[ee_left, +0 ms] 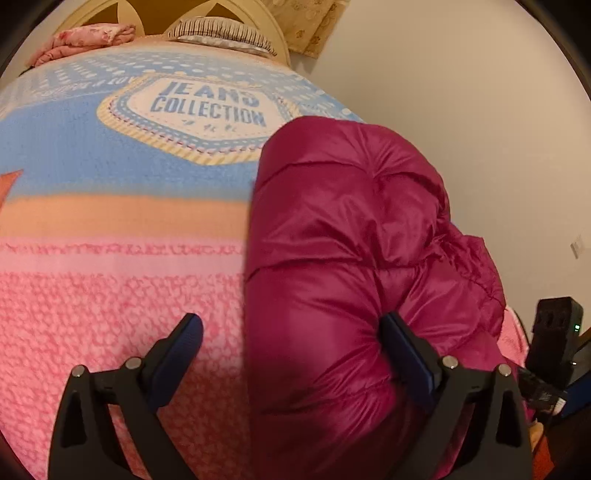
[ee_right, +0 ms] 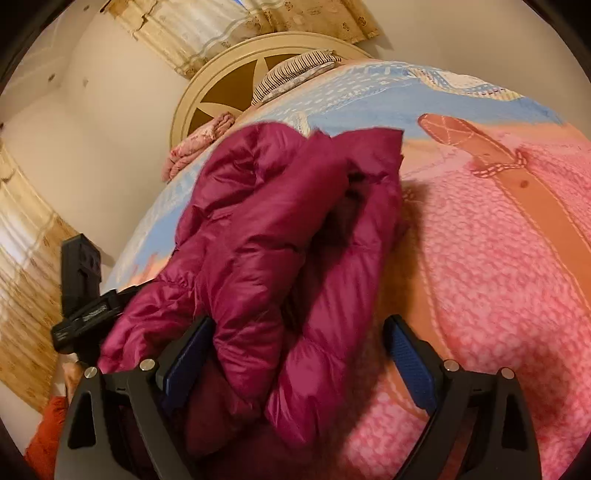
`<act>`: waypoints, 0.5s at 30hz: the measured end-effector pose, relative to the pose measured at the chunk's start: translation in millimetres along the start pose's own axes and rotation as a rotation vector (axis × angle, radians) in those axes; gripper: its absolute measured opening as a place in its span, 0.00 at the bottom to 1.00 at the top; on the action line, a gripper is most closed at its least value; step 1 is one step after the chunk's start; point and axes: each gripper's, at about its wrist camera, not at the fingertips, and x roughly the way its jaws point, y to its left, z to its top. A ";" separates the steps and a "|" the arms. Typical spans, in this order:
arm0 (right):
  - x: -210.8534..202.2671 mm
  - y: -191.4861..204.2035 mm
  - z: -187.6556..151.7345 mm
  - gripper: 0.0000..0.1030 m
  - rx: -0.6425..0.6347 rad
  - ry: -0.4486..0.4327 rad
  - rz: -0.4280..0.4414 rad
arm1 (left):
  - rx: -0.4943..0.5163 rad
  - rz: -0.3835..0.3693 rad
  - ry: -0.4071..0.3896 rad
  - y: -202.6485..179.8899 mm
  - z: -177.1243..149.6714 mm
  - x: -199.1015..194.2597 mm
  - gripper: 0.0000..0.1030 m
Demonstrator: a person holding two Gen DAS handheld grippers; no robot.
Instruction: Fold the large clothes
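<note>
A magenta puffer jacket [ee_left: 343, 236] lies bunched on a pink and blue blanket [ee_left: 122, 295] that covers a bed. My left gripper [ee_left: 291, 350] is open, its jaws wide apart over the jacket's near edge; the right finger [ee_left: 406, 354] presses against the fabric, the left finger is over the blanket. In the right wrist view the jacket [ee_right: 266, 236] lies folded in a heap. My right gripper [ee_right: 299, 358] is open with the jacket's near fold between its fingers. The left gripper's body [ee_right: 81, 295] shows at the left of that view.
A cream headboard [ee_right: 221, 66] stands at the far end of the bed with a striped pillow [ee_left: 221, 35] and a pink floral cloth [ee_left: 88, 38]. Curtains [ee_right: 207, 29] hang behind. A plain wall [ee_left: 461, 110] is to the right of the bed.
</note>
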 end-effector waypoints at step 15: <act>-41.8 31.4 0.4 0.23 -0.089 -0.019 -0.021 | 0.055 -0.090 -0.066 -66.7 -5.0 -37.4 0.52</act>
